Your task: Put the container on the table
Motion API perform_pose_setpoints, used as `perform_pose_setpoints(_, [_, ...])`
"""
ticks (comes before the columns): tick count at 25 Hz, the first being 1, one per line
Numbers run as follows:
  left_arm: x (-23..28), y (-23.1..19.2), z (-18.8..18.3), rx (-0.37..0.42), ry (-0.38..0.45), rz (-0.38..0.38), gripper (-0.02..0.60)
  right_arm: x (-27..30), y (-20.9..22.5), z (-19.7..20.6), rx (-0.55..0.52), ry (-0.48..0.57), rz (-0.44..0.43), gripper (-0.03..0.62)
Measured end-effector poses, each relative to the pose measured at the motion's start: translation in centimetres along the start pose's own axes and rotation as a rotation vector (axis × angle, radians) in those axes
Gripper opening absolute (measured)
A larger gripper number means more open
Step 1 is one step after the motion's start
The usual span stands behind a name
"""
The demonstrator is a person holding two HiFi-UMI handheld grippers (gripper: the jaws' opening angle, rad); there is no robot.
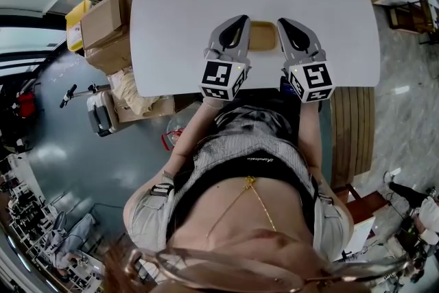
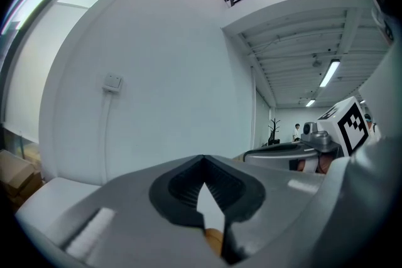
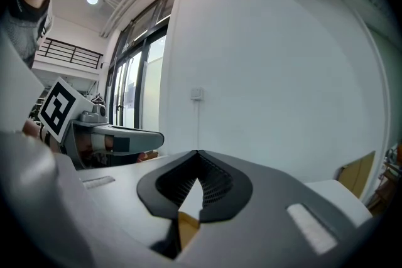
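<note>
— Eyeglasses and a striped grey top fill the nearest part of the head view. What lies past them?

— The left gripper and right gripper, smooth grey shells with ribbed black pads. They flank a tan, shallow, rectangular container. Each gripper's jaws are pinched together on a tan sliver of its wall.

— Where does it sit?

— Over the near half of the table, which is smooth, white and round-cornered. I cannot tell whether it is resting or lifted.

— Any room around it?

— Bare tabletop spreads left, right and beyond. Cardboard boxes crowd the table's left edge, and its near edge runs beneath the grippers' rear ends.
</note>
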State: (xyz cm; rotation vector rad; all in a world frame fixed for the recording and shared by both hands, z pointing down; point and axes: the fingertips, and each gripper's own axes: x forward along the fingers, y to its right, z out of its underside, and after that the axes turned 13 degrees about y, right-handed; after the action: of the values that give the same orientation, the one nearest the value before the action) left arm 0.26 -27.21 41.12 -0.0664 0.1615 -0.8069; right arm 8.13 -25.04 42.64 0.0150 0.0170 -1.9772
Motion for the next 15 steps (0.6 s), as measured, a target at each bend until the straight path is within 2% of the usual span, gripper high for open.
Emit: perform_pose_setpoints(15, [0.39,0.31,0.66,0.000,-0.020,0.018,0.000,-0.06,0.26,0.32,-0.004,-0.018,0.009,0.025])
